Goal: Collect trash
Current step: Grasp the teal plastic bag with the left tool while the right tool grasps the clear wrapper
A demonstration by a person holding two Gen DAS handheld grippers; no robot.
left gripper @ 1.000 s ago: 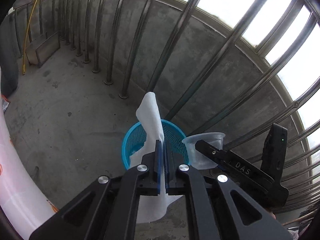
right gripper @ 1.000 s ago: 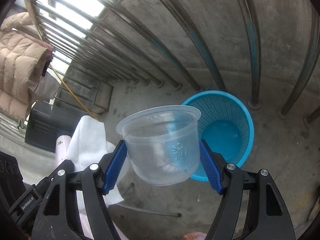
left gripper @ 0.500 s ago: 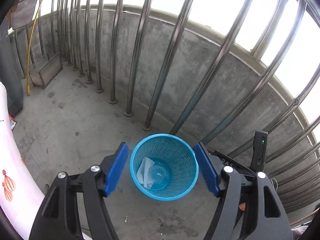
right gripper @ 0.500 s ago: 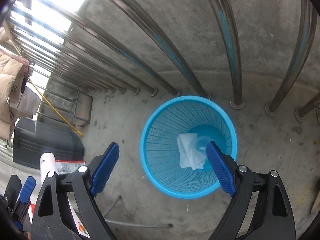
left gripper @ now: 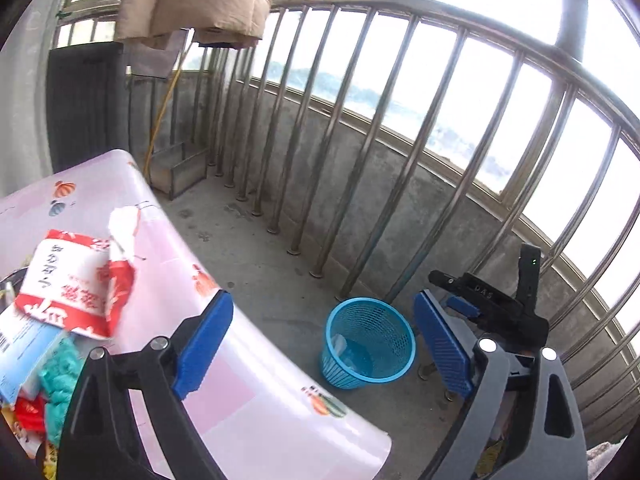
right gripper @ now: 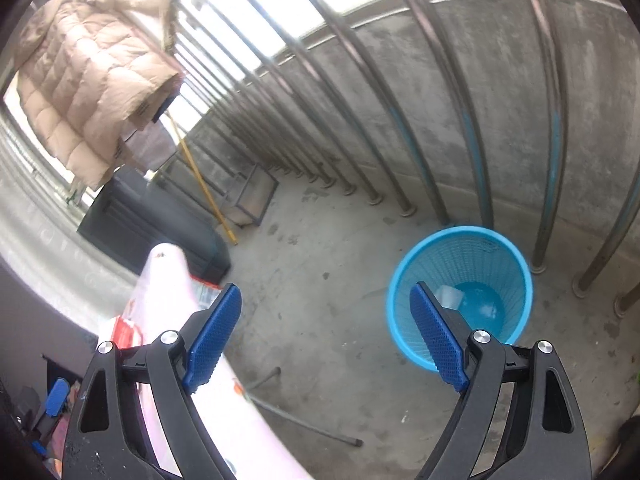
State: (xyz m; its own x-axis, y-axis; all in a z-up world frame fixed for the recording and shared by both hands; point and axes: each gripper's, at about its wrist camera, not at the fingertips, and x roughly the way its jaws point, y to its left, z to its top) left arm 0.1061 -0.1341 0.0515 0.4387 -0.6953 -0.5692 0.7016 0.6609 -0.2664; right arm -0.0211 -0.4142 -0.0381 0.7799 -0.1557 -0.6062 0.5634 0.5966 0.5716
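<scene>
Left wrist view takes in the balcony: a steel railing along the far side, a bare concrete floor, and a pink table filling the near left. On the floor at right, close to the railing's foot, stands the blue mesh basket, and a pale tissue and a clear cup can just be made out in its bottom. On the table's left edge lie a red-and-white wrapper and a heap of teal and red scraps.

Both claws are released and carry nothing: the left gripper spans the table edge and the basket, while the right gripper hangs over the floor just left of the basket. The left gripper's jaws have just been opening; the right's have just eased in slightly. Nothing lies between either pair.

The step in hand looks like a return to the table for more trash. To do it well, I would swing the left claw over the wrapper, come down on a raised, crumpled edge rather than the flat face, and close fully before lifting, since thin film slips. The right claw should stay clear of the table edge.

A second ago the left claw clenched a white tissue over the basket and the right grasped the clear cup. Both now lie in the basket, and each camera has risen and turned toward the table.
</scene>
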